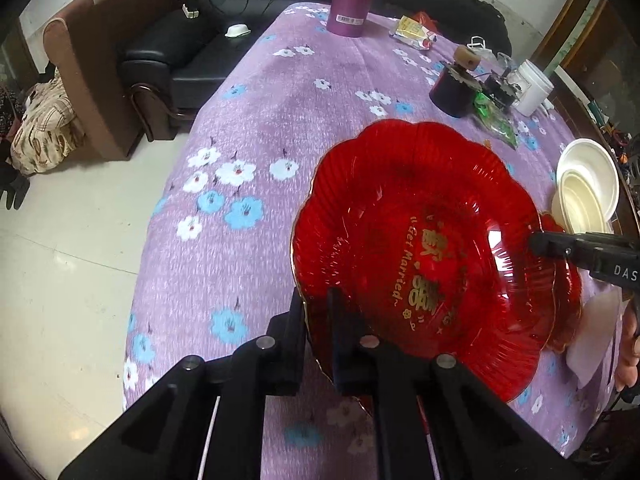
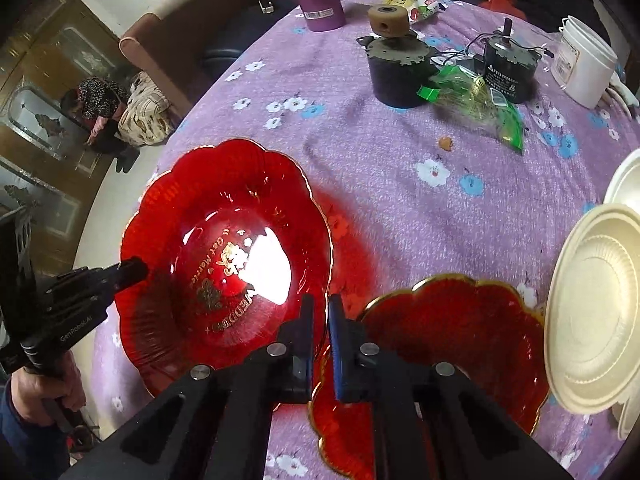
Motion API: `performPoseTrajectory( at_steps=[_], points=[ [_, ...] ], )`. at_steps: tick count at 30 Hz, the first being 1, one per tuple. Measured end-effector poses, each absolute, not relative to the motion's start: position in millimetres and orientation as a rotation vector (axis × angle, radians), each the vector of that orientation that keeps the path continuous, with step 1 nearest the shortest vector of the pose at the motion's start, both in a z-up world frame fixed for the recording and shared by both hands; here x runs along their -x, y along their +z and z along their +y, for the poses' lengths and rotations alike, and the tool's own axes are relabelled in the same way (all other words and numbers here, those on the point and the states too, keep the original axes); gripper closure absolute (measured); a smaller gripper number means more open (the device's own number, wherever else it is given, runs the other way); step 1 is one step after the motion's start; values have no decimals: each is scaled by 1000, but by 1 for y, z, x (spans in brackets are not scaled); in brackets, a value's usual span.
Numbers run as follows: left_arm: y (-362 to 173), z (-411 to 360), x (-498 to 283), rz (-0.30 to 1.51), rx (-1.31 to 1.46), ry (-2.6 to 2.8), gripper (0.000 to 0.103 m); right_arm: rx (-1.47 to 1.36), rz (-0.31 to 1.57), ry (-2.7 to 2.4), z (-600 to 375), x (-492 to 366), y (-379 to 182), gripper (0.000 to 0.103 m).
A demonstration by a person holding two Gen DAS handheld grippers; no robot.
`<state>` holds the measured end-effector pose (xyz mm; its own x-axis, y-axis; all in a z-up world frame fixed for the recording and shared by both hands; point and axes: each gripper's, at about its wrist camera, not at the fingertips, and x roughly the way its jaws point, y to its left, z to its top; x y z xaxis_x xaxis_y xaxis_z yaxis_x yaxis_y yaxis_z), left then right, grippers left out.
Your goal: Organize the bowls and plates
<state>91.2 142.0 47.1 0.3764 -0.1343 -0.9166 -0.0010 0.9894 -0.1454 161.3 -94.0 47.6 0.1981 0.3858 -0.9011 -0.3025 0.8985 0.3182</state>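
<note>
I have the red scalloped plate (image 1: 420, 256) pinched at two opposite edges and raised off the counter (image 1: 248, 128), so I judge this to be the carry step: one red plate is being taken toward its twin. My left tool (image 1: 318, 328) is closed on the near rim in its own view, with one finger under the gold edge and the other over it. My right tool (image 2: 320, 332) is clamped on the opposite rim of the same plate, its jaws almost together with the thin edge between them. In the right wrist view the plate casts a red glow onto the purple flowered cloth, which tells me it hangs clear of the surface.

The second red plate (image 2: 452, 344) lies flat on the cloth just beside and partly below the right tool. A stack of white disposable bowls (image 2: 592, 312) sits at the counter edge beyond it, touching or nearly touching that plate's rim; I cannot tell which.

Next, I think the held plate needs to travel across until it is centred over the second one, kept level, then lowered so the scallops nest before either tool lets go. The shallow glossy rim could slip if one side leads.

Both tools point steeply downward, each held from below by a hand (image 2: 44, 392).
</note>
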Motion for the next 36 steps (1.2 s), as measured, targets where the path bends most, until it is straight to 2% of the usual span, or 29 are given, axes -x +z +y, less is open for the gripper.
performPoseTrajectory(
  at_steps=[17,19,25,36],
  points=[
    [62,143,16,1140,123,-5,94,-66,1303,596,-89,-76,51,95],
    [63,141,30,1137,113,6,90,-54,1306,608,-88,-65,49,95],
    [62,133,65,1128,111,35,88,-66,1329,642,-94,-35,40,95],
    [54,127,83,1130,105,69,88,-70,1349,669,-94,-18,33,95]
  ],
)
